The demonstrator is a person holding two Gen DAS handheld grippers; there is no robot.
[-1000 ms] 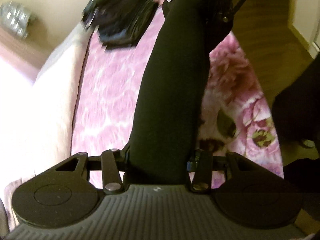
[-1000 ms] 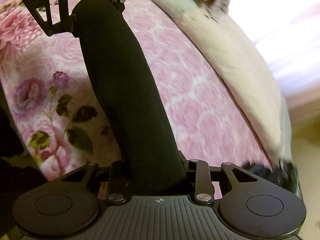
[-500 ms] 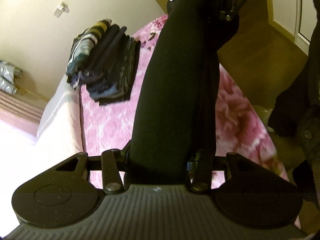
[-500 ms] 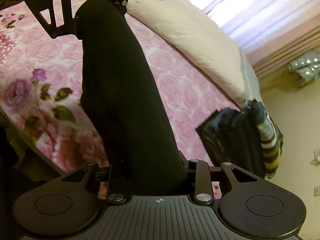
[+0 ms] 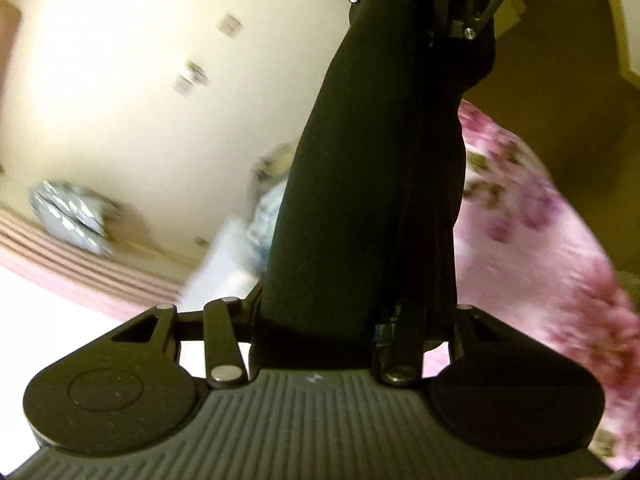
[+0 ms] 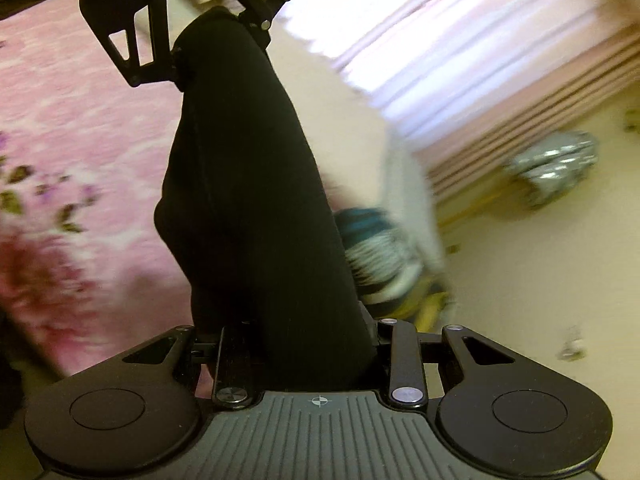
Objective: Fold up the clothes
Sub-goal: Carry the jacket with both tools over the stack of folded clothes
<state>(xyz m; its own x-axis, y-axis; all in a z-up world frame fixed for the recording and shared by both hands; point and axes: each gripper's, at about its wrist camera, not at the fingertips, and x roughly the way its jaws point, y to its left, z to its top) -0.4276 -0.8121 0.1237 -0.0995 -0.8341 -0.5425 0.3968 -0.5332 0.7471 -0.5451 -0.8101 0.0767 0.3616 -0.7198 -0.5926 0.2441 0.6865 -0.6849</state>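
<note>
Between both grippers (image 5: 360,312) (image 6: 288,344), fingers clamp folded black garment (image 5: 372,184); keep it taut, level, land squarely on bed (image 6: 80,120).

both grippers (image 5: 352,312) (image 6: 288,344) clamped, facing each other

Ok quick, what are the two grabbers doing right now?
Left gripper: closed on one end of the black garment.
Right gripper: closed on the other end of that garment.
</note>
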